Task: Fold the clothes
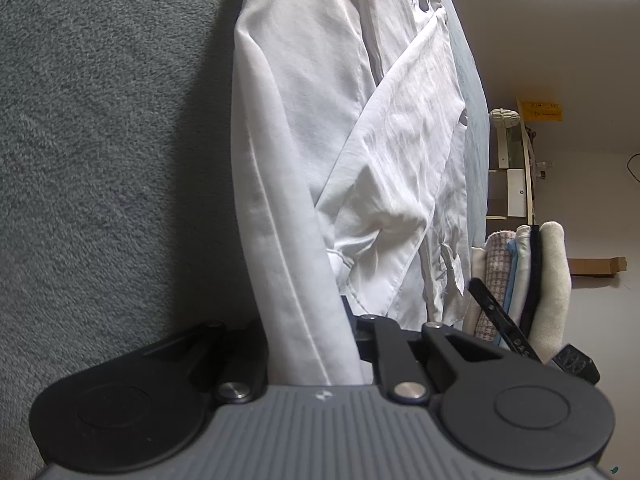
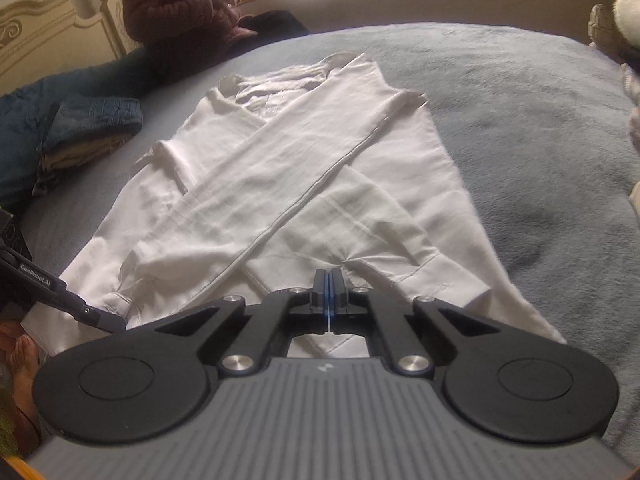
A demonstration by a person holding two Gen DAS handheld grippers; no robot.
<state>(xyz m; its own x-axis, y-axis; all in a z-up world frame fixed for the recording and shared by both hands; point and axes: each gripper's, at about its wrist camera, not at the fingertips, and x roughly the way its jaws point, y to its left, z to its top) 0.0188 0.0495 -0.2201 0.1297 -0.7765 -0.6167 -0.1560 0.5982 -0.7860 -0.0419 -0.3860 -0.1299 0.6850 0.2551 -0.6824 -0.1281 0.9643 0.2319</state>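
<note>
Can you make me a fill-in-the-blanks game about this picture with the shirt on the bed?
1. The shirt on the bed is ____ in colour.
2. Its two sleeves lie ____ over each other.
3. The right gripper has its fingers ____.
4. The folded jeans beside the shirt are ____.

Missing words: white; crossed; shut; blue

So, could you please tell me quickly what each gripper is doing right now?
Left gripper: closed on the white shirt.
Right gripper: closed on a pinch of the shirt.
</note>
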